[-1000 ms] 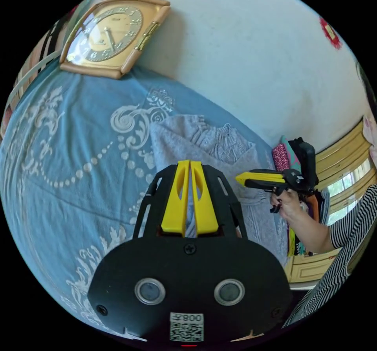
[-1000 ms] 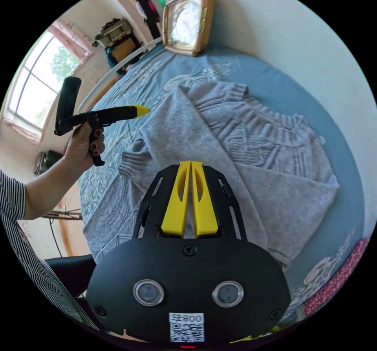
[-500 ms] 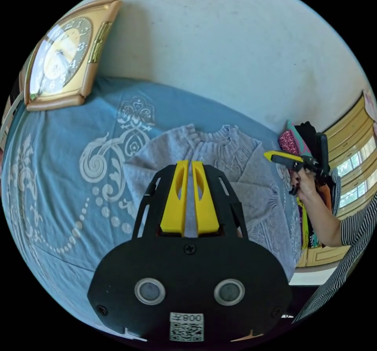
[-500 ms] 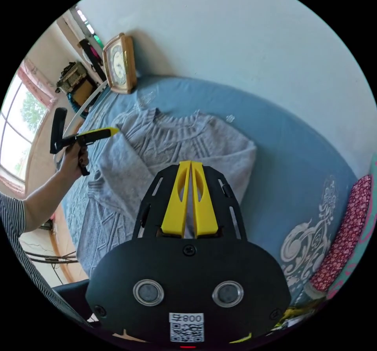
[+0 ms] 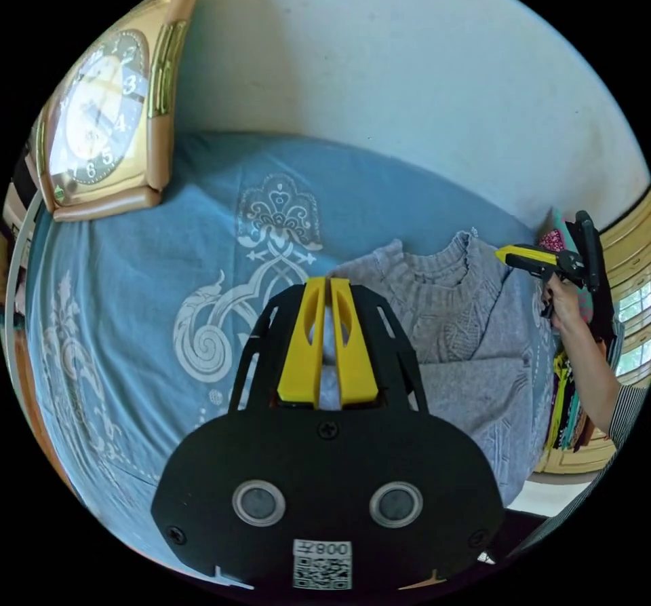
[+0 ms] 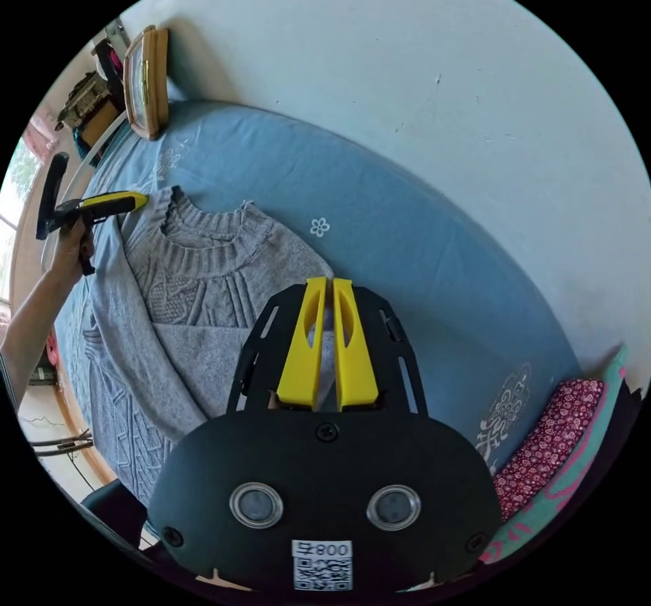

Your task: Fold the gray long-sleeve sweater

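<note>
In the left gripper view, the left gripper (image 5: pixel 328 287) sat nearest, its yellow jaws pressed close together with a sliver of pale gray showing in the narrow slit between them; whether they actually pinched cloth could not be told. In the right gripper view, the right gripper (image 6: pixel 327 287) looked much the same, jaws nearly together over gray knit, and a grip on the fabric could not be confirmed there either.

Just past the jaws lay the gray long-sleeve sweater (image 6: pixel 203 294), spread flat on the blue bedspread (image 6: pixel 407 253). It was a light heather gray knit with a thick ribbed round collar, cable and diamond patterning down the chest, and a sleeve folded across the body as a smooth plain band. Its collar end pointed toward the wall, the hem toward the near edge of the bed.

The bedspread carried white scroll ornaments (image 5: pixel 271 239). At the sweater's left shoulder in the right gripper view, a hand (image 6: pixel 68 253) held the left gripper just above the cloth. A red floral cushion (image 6: pixel 549 436) lay at the right edge.

Farthest off, a gold-framed clock (image 5: pixel 102 117) leaned against the pale wall (image 5: pixel 407 77)
</note>
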Tool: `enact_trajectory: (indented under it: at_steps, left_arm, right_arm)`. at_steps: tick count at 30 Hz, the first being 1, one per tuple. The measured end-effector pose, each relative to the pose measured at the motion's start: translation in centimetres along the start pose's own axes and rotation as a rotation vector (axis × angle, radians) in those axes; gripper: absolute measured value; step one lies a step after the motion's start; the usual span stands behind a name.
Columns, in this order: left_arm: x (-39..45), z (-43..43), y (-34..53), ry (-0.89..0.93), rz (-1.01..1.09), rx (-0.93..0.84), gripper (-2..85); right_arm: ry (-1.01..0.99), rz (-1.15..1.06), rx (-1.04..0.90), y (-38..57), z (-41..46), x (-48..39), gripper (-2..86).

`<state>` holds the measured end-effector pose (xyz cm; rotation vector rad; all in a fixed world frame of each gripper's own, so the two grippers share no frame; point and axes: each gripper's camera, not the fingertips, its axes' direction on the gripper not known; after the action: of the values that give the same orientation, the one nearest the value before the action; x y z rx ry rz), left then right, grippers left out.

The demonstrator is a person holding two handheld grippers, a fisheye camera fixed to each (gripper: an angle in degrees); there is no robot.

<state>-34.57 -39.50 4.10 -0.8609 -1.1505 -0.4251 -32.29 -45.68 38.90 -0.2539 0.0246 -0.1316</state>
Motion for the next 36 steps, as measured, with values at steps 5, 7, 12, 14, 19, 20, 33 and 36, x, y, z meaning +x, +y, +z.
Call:
enact_trajectory:
  at_steps: [5,7,12,14,19,20,33,36]
  left_arm:
    - [-0.2,2.0,1.4,0.010,-0.053,-0.041,1.8]
    - [-0.1,1.8,2.2,0.030,-0.070,-0.002,2.0]
    - [1.4,-0.5,5.8,0.061,-0.019,0.138,2.4]
    - [2.1,-0.8,8.2,0.083,0.001,0.162,2.4]
    - [3.4,2.7,12.5,0.084,0.019,0.073,1.3]
    - [3.5,4.7,13.0,0.064,0.017,0.002,0.9]
    - [4.1,7.4,21.3,0.276,-0.127,0.107,0.5]
    - [4.6,8.3,26.3,0.337,-0.209,0.038,1.0]
  right_arm:
    - [-0.059,0.069,-0.020,0.9,2.6,2.0,1.2]
    - [-0.059,0.068,-0.020,1.3,3.5,1.7,1.0]
    - [-0.087,0.113,0.116,4.9,0.5,3.0,0.6]
    - [-0.092,0.121,0.157,7.3,-0.7,3.4,0.3]
    - [-0.135,0.044,0.044,12.1,3.8,0.5,0.2]
    - [-0.111,0.043,0.016,12.2,4.9,0.2,0.2]
    - [-0.183,0.185,0.038,15.5,6.9,2.8,0.2]
    - [-0.233,0.224,0.012,20.0,5.5,3.2,0.1]
